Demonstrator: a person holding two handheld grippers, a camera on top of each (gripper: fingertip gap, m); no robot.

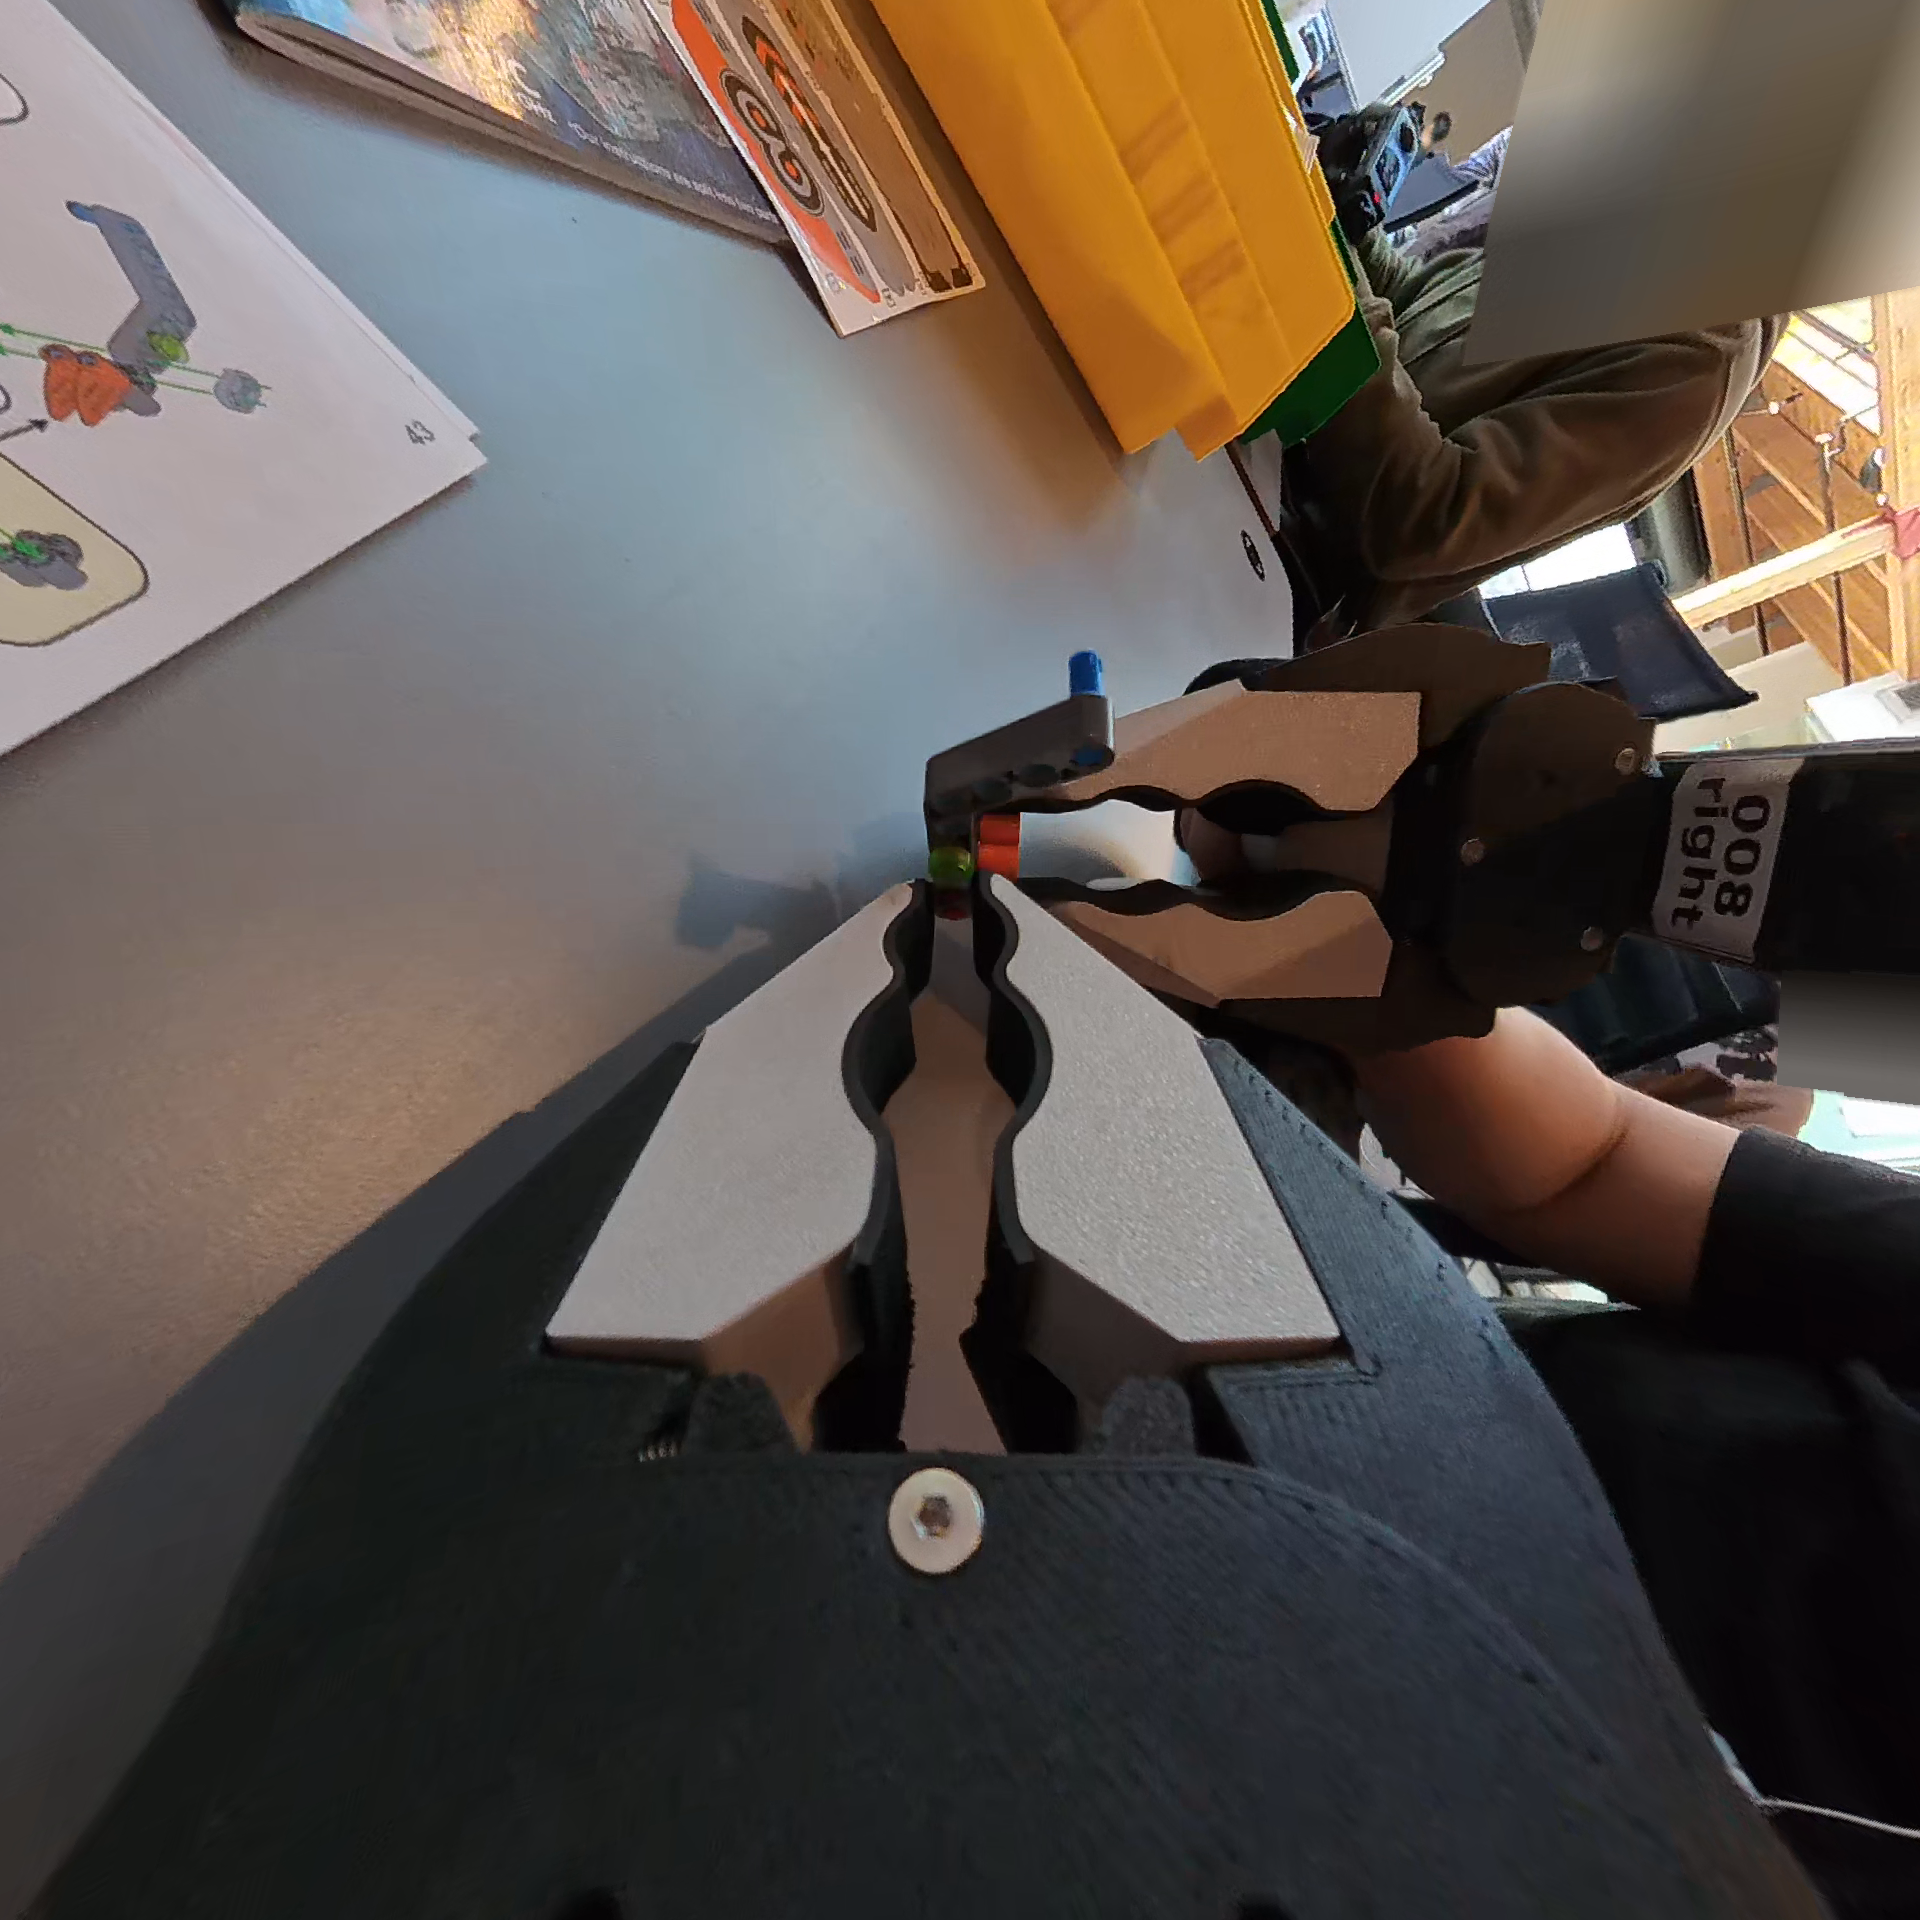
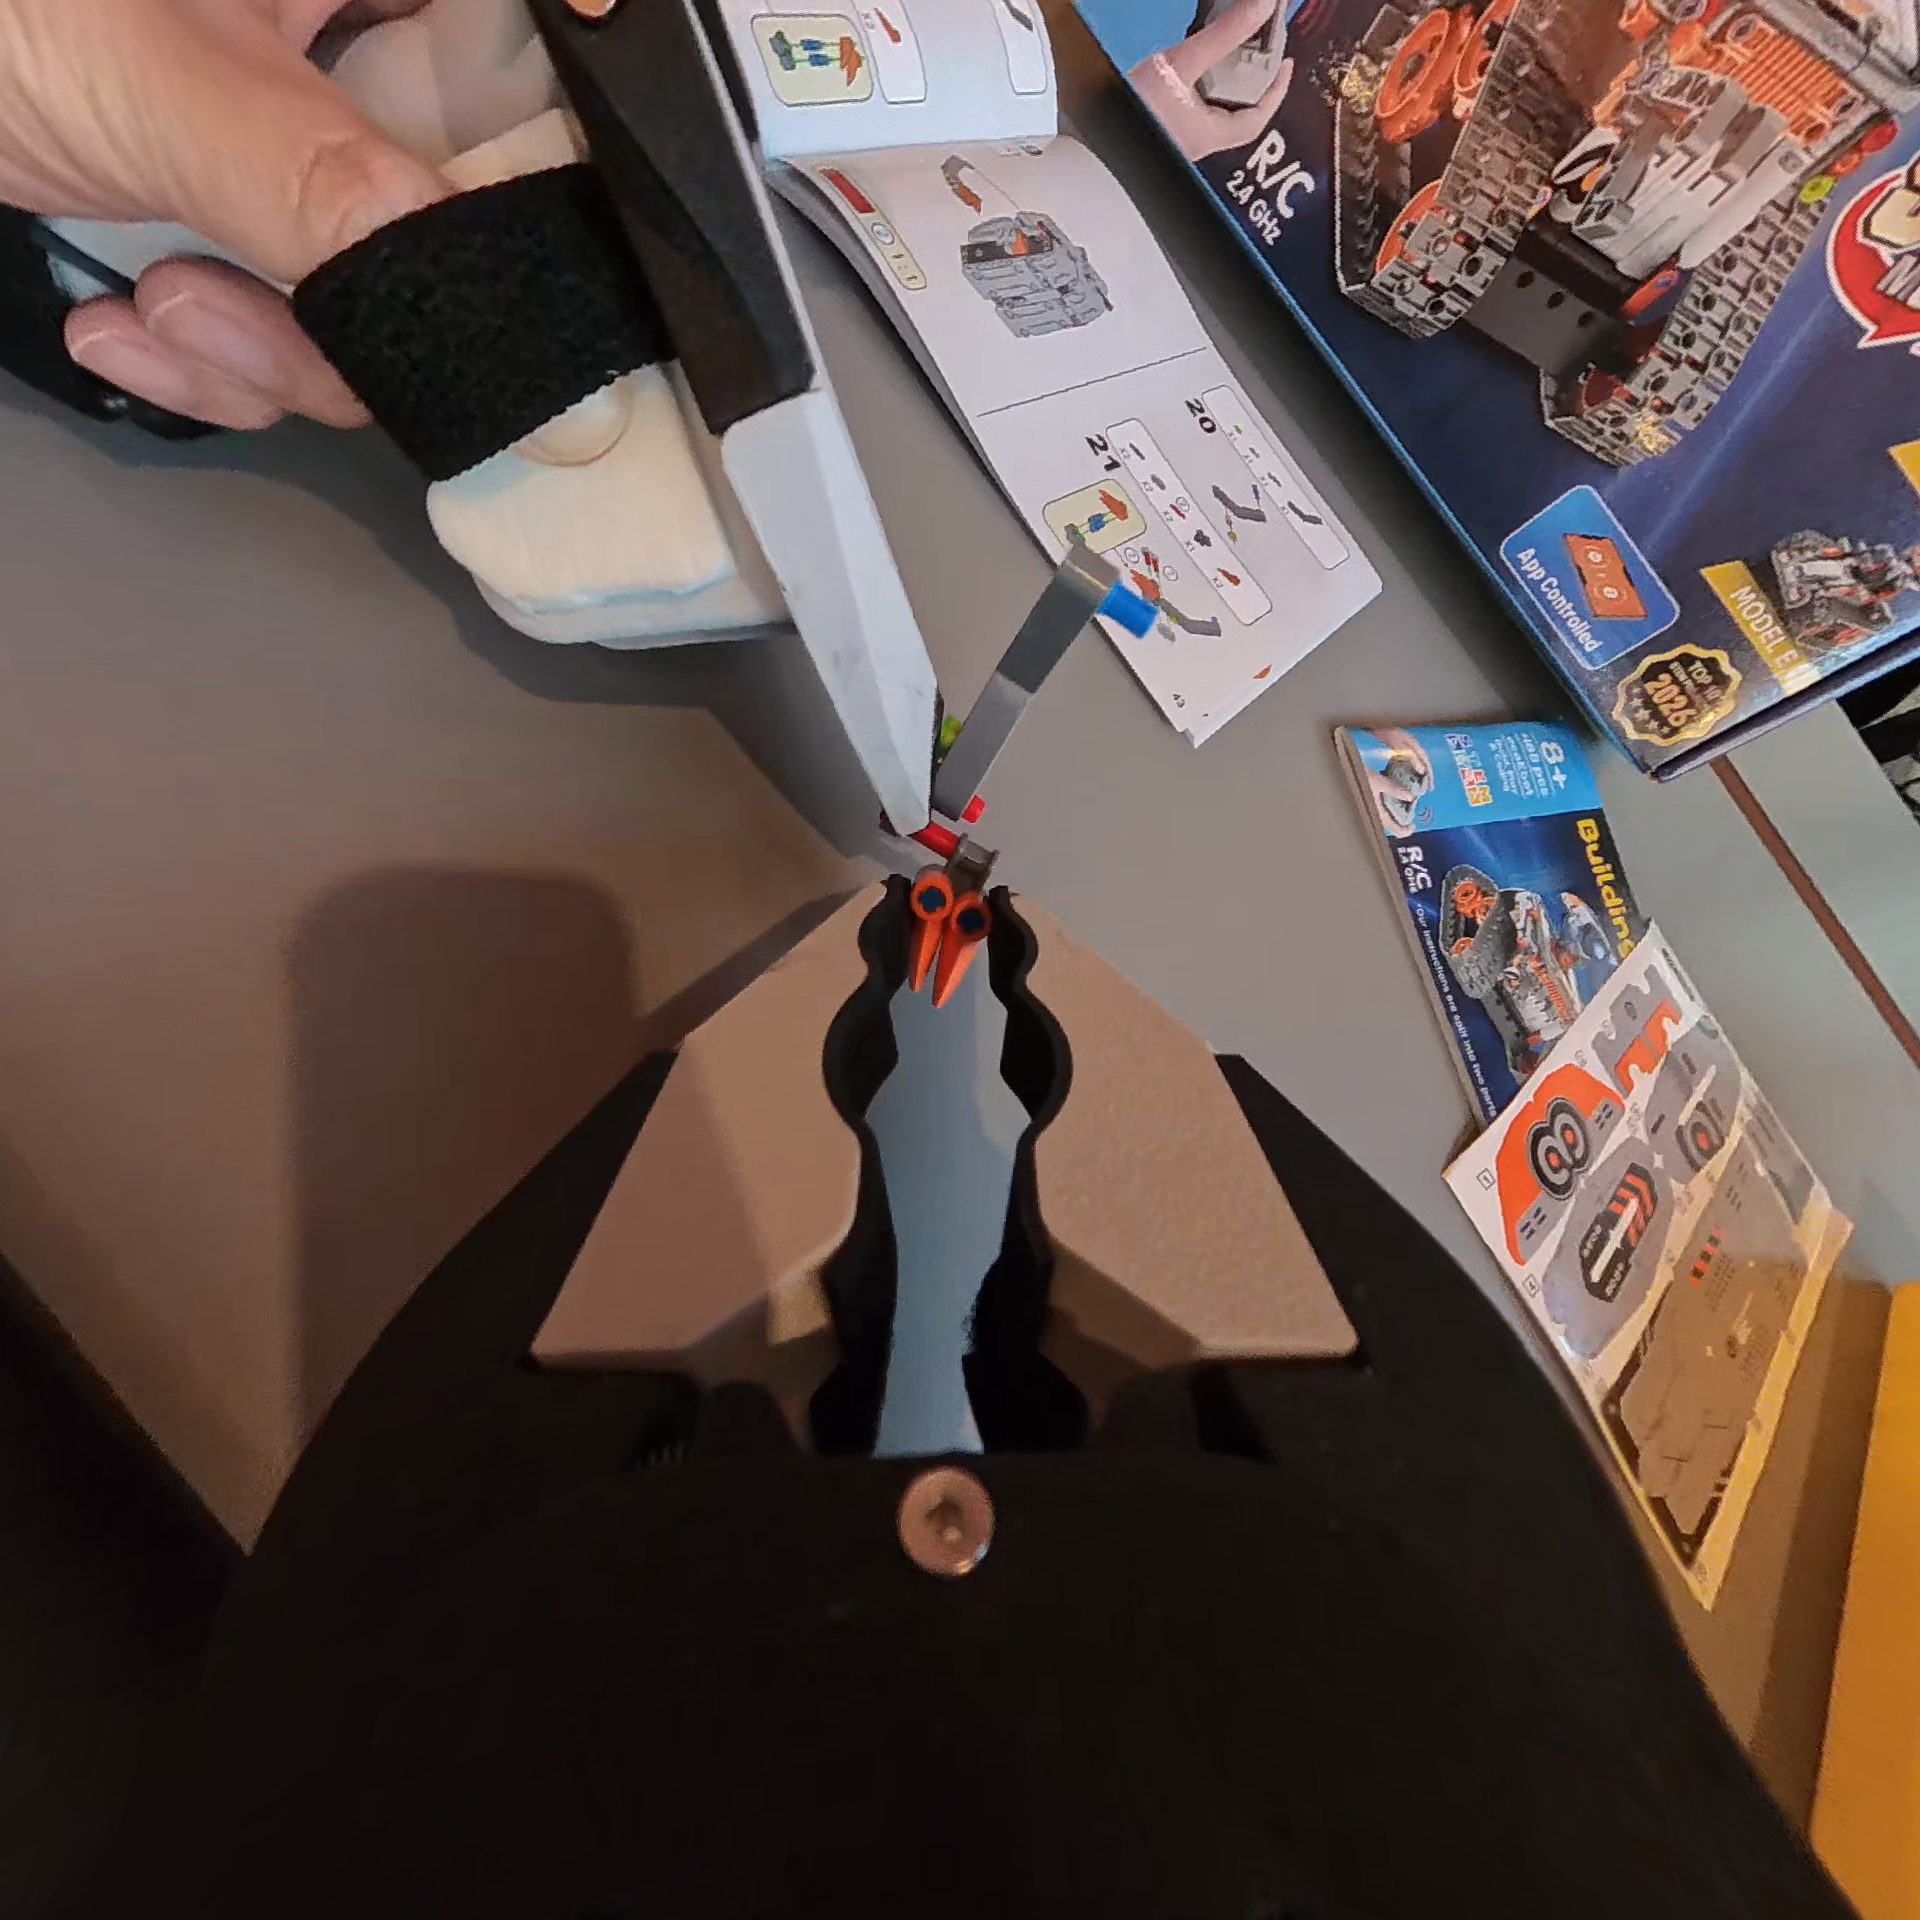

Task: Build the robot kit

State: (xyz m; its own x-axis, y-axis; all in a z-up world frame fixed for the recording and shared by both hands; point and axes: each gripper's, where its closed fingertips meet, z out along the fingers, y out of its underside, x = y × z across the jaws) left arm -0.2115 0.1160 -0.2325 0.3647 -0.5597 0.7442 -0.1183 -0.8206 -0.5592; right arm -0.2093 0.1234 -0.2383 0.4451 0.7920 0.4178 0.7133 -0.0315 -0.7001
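Fingers (image 1: pixel 1023 935) of both grippers pinch one small brick assembly (image 2: pixel 951 883) above the grey surface (image 1: pixel 623 582): left gripper (image 1: pixel 948 902) nipping its red axle end, right gripper (image 2: pixel 943 906) clamped on the orange claws (image 2: pixel 940 940). Risk, I'd judge: twisting pops that thin tip grip loose.

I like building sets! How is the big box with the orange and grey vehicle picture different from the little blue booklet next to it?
The big box is thick, with a visible side edge, while the little blue booklet is thin and flat. The box covers far more of the grey table than the booklet. The box is clear of other things, while a sticker sheet overlaps the booklet's corner. Both are blue, picture an orange and grey vehicle, and lie closed.
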